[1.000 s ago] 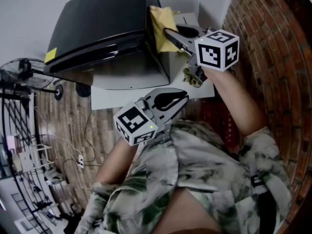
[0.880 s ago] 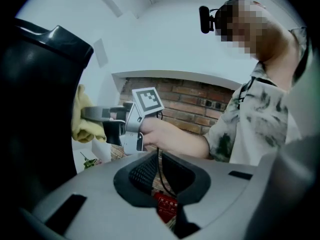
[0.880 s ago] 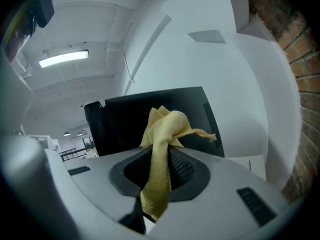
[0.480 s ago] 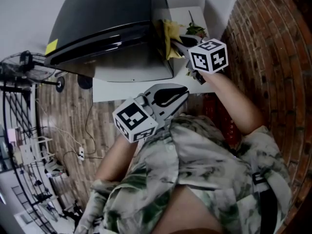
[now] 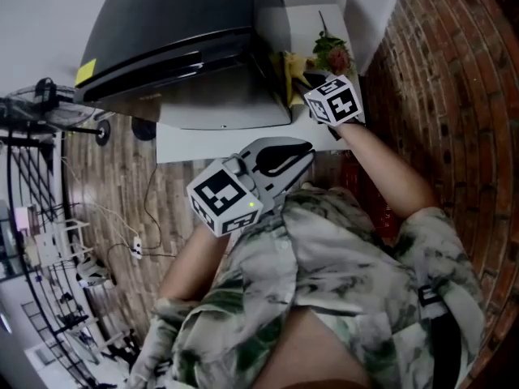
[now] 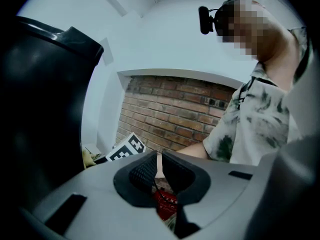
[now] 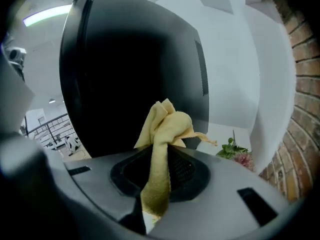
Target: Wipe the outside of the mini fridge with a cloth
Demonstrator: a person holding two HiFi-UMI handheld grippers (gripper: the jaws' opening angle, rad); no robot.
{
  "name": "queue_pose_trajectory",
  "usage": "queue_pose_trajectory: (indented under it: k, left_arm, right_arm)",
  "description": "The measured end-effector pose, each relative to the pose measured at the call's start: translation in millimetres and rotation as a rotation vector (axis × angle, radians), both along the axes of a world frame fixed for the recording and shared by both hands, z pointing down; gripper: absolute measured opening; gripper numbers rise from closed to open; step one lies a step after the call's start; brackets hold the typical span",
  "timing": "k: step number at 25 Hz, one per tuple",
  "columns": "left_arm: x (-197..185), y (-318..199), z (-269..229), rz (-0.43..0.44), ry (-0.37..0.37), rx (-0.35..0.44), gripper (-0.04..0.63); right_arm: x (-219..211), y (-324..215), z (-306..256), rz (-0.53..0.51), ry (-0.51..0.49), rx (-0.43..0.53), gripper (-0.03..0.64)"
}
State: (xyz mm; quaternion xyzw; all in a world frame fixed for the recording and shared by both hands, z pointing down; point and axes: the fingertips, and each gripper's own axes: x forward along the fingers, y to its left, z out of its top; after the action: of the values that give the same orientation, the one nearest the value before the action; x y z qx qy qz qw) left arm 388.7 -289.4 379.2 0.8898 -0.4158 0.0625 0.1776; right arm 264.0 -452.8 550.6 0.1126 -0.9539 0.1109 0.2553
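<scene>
The right hand-held gripper (image 7: 161, 151) is clamped on a bunched fold of the soft yellow cloth (image 7: 167, 124), probably light and floppy, so best pinched mid-bunch, just beside the side wall of the glossy black mini fridge (image 7: 125, 74), while the left hand-held gripper (image 6: 159, 166) idles, jaws together and empty.

Narrow gap between mini fridge (image 5: 178, 39) and brick wall (image 5: 454, 96), flower sprig (image 5: 331, 53) lying there, open wood floor (image 5: 105, 185) before the table (image 5: 203, 144)
</scene>
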Motion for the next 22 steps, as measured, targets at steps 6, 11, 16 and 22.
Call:
queue_pose_trajectory:
  k: [6,11,16,22]
  left_arm:
    - [-6.2,4.2,1.5,-0.026,0.0,-0.012,0.029]
    - [-16.4,5.6,2.6,-0.043,-0.003,-0.012,0.029]
    - [-30.9,11.0,1.4,-0.046,0.006,-0.003,0.029]
    - [-54.2,17.1,0.8,-0.018,0.022,0.013,0.029]
  right_arm:
    - [-2.5,-2.5,41.1,-0.003,0.091,0.039,0.084]
    - [-2.2,-10.9,61.8,-0.005,0.159,0.062,0.084]
    - [6.4,-17.0,62.1,0.021,0.193,0.06,0.084]
    - [31.9,-32.9,12.0,0.12,0.104,0.09,0.084]
